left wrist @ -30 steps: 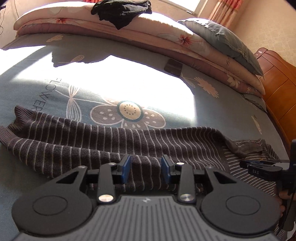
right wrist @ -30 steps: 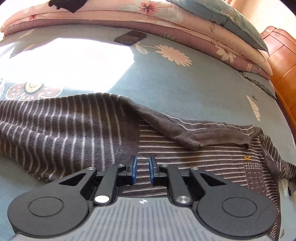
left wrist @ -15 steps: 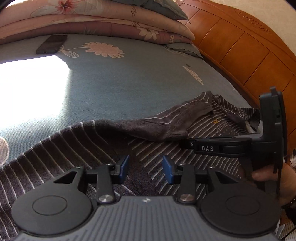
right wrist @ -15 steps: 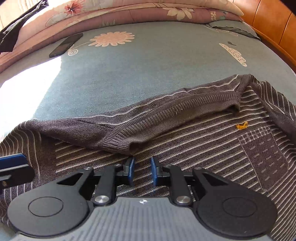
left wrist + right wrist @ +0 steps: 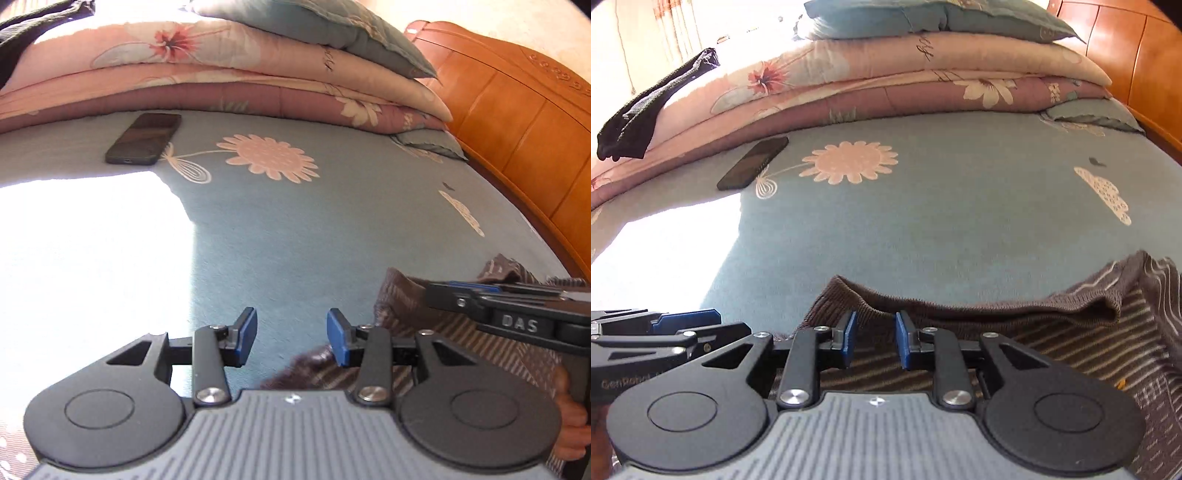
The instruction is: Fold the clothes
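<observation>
On the teal bedspread (image 5: 960, 221), striped sweater (image 5: 1052, 343) bunched at 5 o'clock, right gripper (image 5: 873, 339) jaws just parted, nothing gripped, left gripper (image 5: 291, 341) half-open over bare sheet, phone (image 5: 144, 138) at 11 o'clock.

My left camera sits just behind the left hand-held gripper (image 5: 291, 341), close above the bed (image 5: 295, 229), tilted down and forward toward the stacked quilts (image 5: 221, 85) and the wooden headboard (image 5: 517, 122). My right camera rides the right hand-held gripper (image 5: 873, 339) the same way, low and near, facing the same end of the bed. Both views share the phone (image 5: 144, 138) beside the pink flower print (image 5: 269, 157), the quilts, and the near edge of the striped sweater (image 5: 960, 306). Each camera also catches the other gripper at its side edge: the right one at my left view's right, the left one at my right view's left.
</observation>
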`<action>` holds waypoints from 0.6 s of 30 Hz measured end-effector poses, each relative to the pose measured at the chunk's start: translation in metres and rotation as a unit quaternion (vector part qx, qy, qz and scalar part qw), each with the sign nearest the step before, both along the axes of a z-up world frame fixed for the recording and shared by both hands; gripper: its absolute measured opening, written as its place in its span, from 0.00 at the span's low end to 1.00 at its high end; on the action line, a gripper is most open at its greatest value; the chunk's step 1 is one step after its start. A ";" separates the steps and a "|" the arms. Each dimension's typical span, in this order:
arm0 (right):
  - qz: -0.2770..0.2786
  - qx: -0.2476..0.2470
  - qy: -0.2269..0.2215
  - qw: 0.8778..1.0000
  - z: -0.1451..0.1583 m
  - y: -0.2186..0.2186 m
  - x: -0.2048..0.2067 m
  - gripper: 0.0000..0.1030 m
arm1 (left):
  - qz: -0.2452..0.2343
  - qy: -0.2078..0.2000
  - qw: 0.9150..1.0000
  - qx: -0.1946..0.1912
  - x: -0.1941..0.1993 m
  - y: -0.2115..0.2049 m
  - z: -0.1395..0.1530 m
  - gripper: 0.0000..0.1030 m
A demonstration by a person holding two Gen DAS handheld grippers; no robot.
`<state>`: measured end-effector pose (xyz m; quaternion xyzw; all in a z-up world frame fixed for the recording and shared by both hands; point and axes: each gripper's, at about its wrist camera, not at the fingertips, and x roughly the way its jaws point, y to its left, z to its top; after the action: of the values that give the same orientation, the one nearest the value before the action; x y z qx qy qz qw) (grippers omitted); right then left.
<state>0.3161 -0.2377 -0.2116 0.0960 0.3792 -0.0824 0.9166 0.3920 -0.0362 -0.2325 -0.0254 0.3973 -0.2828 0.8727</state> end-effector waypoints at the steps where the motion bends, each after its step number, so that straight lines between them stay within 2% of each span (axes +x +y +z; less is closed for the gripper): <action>1: -0.001 0.000 -0.008 1.000 0.006 -0.001 0.001 0.27 | 0.023 0.006 1.000 -0.008 0.006 0.006 0.002 0.40; 3: -0.003 0.003 -0.019 1.000 0.014 -0.003 -0.001 0.30 | 0.053 0.022 0.998 -0.037 0.013 0.020 0.006 0.40; 5: -0.009 0.012 -0.010 1.000 0.014 -0.007 -0.012 0.33 | 0.047 0.024 0.997 -0.050 0.003 0.027 0.011 0.41; 7: -0.014 0.023 0.005 1.000 0.011 -0.011 -0.022 0.33 | 0.020 0.022 0.999 -0.040 -0.014 0.026 0.012 0.47; 12: -0.019 0.034 0.048 0.998 0.001 -0.010 -0.053 0.34 | -0.071 0.032 0.997 0.014 -0.066 0.010 0.003 0.47; 15: -0.028 0.037 0.057 0.997 0.004 -0.010 -0.074 0.41 | -0.087 0.039 0.995 0.027 -0.096 0.008 0.003 0.47; 18: -0.036 0.045 0.061 0.997 0.011 -0.012 -0.097 0.42 | -0.084 0.062 0.994 0.022 -0.121 0.013 0.010 0.49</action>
<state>0.2188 -0.2499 -0.2008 0.1453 0.4340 -0.1035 0.8831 0.2711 -0.0234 -0.2230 0.0097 0.4577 -0.3440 0.8198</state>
